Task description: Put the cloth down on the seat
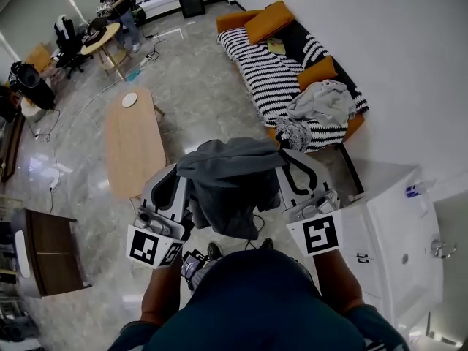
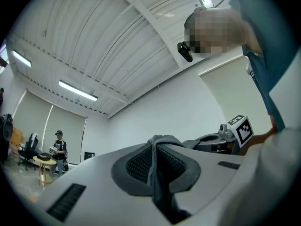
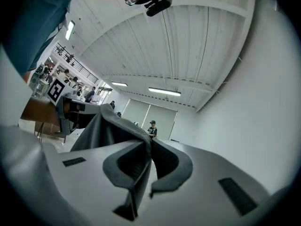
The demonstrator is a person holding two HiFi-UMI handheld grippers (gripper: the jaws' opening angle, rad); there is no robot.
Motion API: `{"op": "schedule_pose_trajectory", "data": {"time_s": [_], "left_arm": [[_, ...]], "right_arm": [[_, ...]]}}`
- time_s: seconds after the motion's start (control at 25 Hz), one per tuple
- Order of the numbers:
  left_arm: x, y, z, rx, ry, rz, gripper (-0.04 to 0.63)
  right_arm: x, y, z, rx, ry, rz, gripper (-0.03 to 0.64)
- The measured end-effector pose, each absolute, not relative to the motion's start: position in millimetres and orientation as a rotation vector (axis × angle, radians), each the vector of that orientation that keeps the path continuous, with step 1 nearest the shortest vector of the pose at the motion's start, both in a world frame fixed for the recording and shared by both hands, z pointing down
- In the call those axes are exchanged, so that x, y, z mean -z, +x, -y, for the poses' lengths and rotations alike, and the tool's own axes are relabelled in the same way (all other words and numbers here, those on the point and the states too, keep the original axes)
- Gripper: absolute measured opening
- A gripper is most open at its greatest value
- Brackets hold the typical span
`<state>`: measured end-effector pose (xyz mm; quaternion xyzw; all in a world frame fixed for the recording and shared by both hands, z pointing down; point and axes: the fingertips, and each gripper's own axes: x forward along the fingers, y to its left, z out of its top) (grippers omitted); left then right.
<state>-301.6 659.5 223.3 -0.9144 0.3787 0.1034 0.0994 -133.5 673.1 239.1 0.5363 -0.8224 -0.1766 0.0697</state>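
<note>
A dark grey cloth (image 1: 230,185) hangs in the air between my two grippers, in front of my body. My left gripper (image 1: 181,174) is shut on its left edge; in the left gripper view a fold of the cloth (image 2: 155,166) is pinched between the pads. My right gripper (image 1: 287,163) is shut on the right edge, where the cloth (image 3: 110,128) drapes off to the left from between the jaws. The striped sofa seat (image 1: 263,72) lies ahead and to the right, a floor's width away from the cloth.
A light grey garment (image 1: 322,101) and a patterned one (image 1: 294,134) lie on the sofa's near end, orange cushions (image 1: 269,20) at its far end. A wooden coffee table (image 1: 131,141) stands to the left. White fixture (image 1: 402,247) at right. A person (image 1: 117,6) stands far off.
</note>
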Motion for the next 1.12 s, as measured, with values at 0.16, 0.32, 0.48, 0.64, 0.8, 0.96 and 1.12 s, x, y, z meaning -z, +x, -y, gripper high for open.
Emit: {"op": "schedule_pose_trajectory", "data": {"time_s": [0.16,0.32,0.48,0.64,0.8,0.96,1.12], "left_arm": [[-217.4,-276.8,-658.3,-0.276,-2.627,-1.176,0.023],[-214.6,-260.9,-657.2,-0.259,-2.581,-1.224,0.023],[-210.2,-254.0,-652.9,-0.242,-2.553,-1.233,0.023],[-204.3,-254.3,-644.4,-0.243,-2.542,-1.222,0.023],[-196.5,-263.3,-635.7,-0.242,-2.531,-1.180,0.023],[-192.7,-276.1,-623.1,-0.254,-2.538,-1.135,0.023],[-191.7,-297.5,-609.0,-0.272,-2.550,-1.090,0.023]], "right_arm": [[-253.2,-107.2,-674.8,0.526,1.562,2.466,0.037],[-261.7,-90.9,-669.1,0.512,1.536,2.471,0.037],[-260.3,-84.6,-659.9,0.528,1.535,2.483,0.036],[-255.0,-85.7,-650.9,0.547,1.545,2.475,0.037],[-244.2,-94.3,-643.9,0.570,1.587,2.449,0.035],[-231.9,-105.5,-632.8,0.574,1.660,2.447,0.035],[-225.9,-126.1,-620.9,0.575,1.719,2.438,0.035]]}}
